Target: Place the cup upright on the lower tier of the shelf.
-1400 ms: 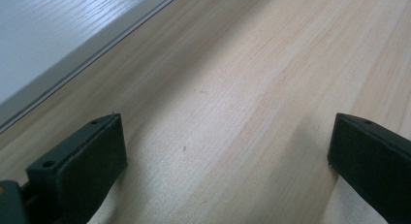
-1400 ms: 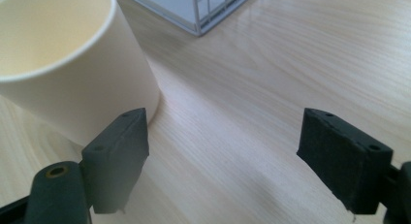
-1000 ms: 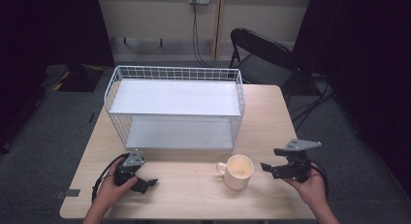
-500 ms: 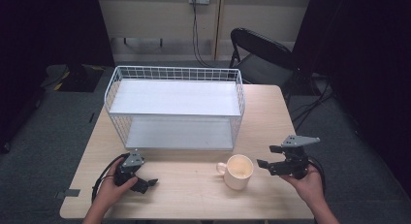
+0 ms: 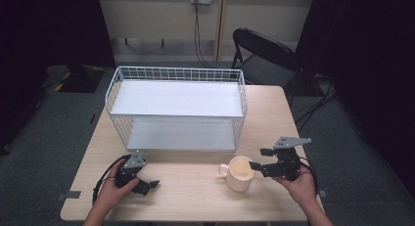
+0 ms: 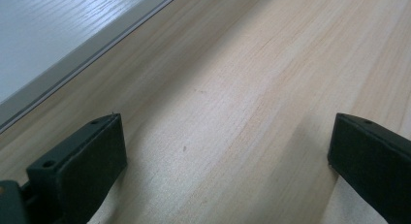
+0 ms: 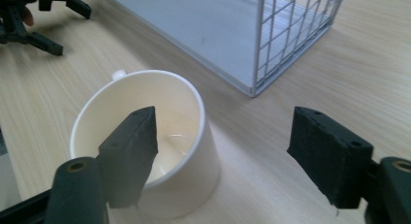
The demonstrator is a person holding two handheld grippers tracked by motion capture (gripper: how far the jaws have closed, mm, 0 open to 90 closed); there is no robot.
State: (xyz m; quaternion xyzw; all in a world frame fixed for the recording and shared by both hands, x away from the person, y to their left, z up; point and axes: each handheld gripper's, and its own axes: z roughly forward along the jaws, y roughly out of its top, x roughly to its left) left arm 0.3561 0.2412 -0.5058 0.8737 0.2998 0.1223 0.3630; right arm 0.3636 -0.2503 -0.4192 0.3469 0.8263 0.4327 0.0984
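Observation:
A cream mug point(image 5: 240, 173) stands on the wooden table near its front edge, handle pointing left. My right gripper point(image 5: 258, 158) reaches it from the right. In the right gripper view one pad point(image 7: 133, 146) hangs over the mug's point(image 7: 150, 151) mouth and the other stands outside its wall. The jaws have just been closing with the mug's wall between them, but the pads do not press on it, so this gripper point(image 7: 225, 122) is open. My left gripper point(image 5: 149, 176) rests at the front left, open point(image 6: 225, 132) over bare wood.
A white two-tier wire rack point(image 5: 178, 69) takes up the middle of the table point(image 5: 195, 196), with its corner point(image 7: 271, 44) just beyond the mug and its base point(image 6: 48, 30) close to the left gripper. A black chair point(image 5: 264, 55) stands behind the table's far right corner.
My right gripper has moved left to the mug, bringing one jaw over its rim, and its jaws stand a little narrower. The left hand has stayed put.

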